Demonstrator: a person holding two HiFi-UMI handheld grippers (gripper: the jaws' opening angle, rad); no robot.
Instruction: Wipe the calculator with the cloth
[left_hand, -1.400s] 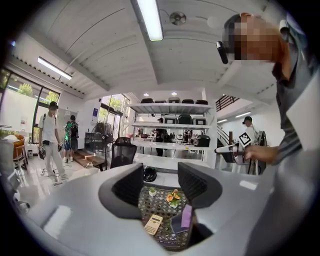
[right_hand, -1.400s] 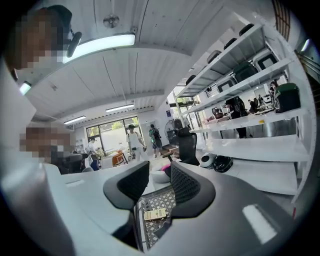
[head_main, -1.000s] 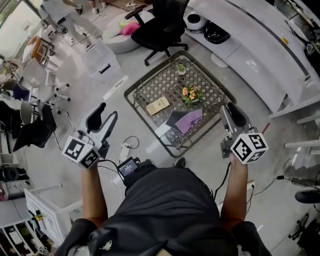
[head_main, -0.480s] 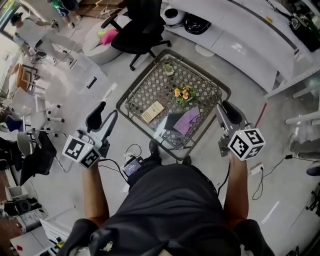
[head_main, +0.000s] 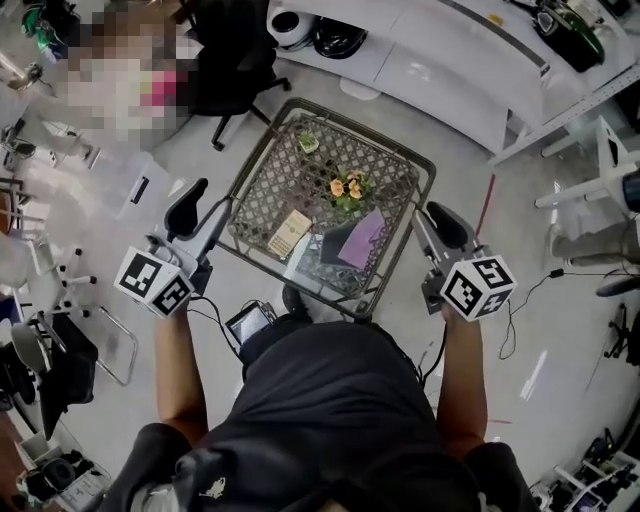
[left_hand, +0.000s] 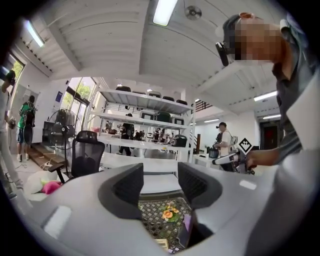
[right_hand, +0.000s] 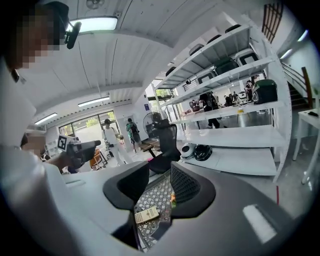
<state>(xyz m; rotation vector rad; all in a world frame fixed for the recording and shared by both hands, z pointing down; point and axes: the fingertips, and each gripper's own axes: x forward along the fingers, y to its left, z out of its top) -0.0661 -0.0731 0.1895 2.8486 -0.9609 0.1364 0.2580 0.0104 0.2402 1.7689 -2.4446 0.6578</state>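
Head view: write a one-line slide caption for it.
Left gripper and right gripper, both open, flank a table bearing a calculator, purple cloth and flowers.

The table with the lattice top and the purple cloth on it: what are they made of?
The table looks like a thin dark metal frame around a lattice top, probably under glass, given the pale glare at its near corner. The purple cloth seems soft, matte fabric; its weave is too small to see.
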